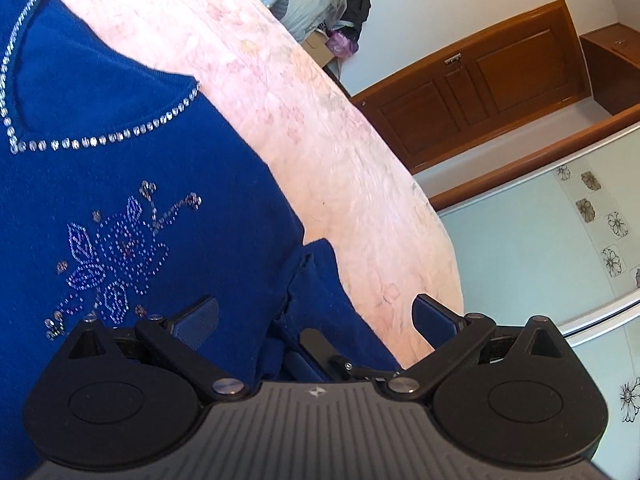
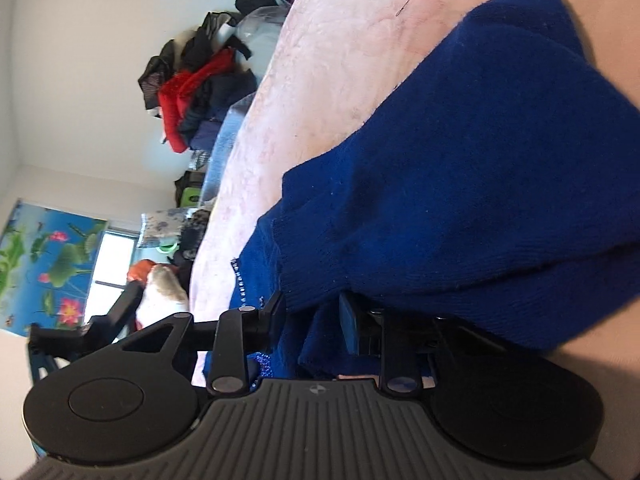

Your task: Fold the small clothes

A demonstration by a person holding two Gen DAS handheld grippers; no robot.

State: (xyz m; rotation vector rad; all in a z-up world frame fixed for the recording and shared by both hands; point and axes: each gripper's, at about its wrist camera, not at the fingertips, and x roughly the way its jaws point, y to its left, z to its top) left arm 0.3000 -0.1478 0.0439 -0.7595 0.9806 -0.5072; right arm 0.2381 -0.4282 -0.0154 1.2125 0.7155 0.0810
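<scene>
A royal-blue knit sweater [image 1: 120,184] with a rhinestone V-neck and a beaded flower lies on a pink bedspread [image 1: 312,128]. My left gripper [image 1: 314,312] hovers over its right edge, jaws wide apart and empty, one fingertip over the sweater, the other over the bedspread. In the right wrist view a sweater sleeve [image 2: 460,184] is lifted and draped over my right gripper [image 2: 312,304], whose jaws are narrowed with the ribbed cuff [image 2: 312,288] between them.
A pile of clothes and bags [image 2: 200,88] lies at the far end of the bed, also in the left wrist view [image 1: 328,8]. A wooden door [image 1: 480,80] and a floral-tiled wall [image 1: 560,260] stand beyond the bed's edge. A lotus poster [image 2: 52,264] hangs by a window.
</scene>
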